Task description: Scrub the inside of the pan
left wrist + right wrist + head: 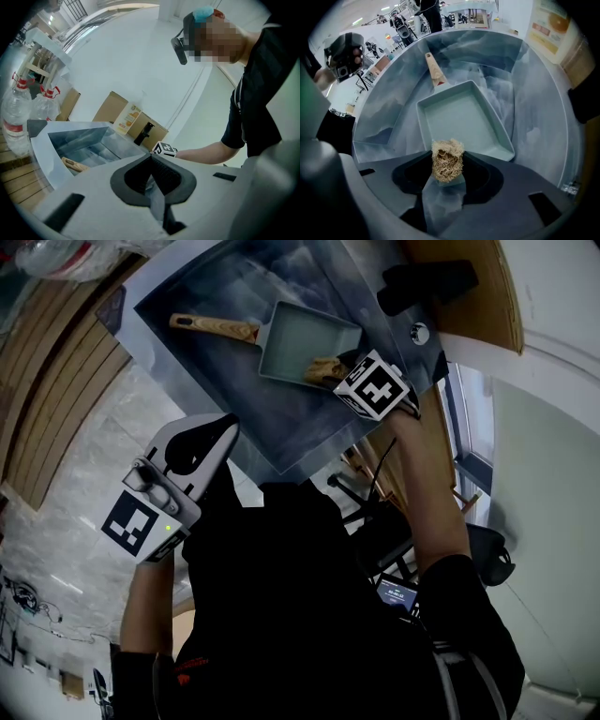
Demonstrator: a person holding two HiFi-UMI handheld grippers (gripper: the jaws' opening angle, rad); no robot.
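A pale green rectangular pan (305, 338) with a wooden handle (211, 326) lies in the steel sink (234, 404). My right gripper (330, 371) is over the pan's near right corner, shut on a tan fibrous scrubber (323, 369). In the right gripper view the scrubber (447, 159) sticks out of the right gripper (447, 165) just above the pan's (461, 122) near rim; whether it touches the pan is unclear. My left gripper (223, 427) hangs back at the sink's near edge, apart from the pan. In the left gripper view my left gripper (151, 159) is shut and empty.
A black faucet (427, 282) stands at the sink's far right corner. Wooden countertop (56, 399) runs along the left. Plastic bottles (16, 117) and cardboard boxes (112, 110) stand beyond the sink (79, 140). A person in black leans over it.
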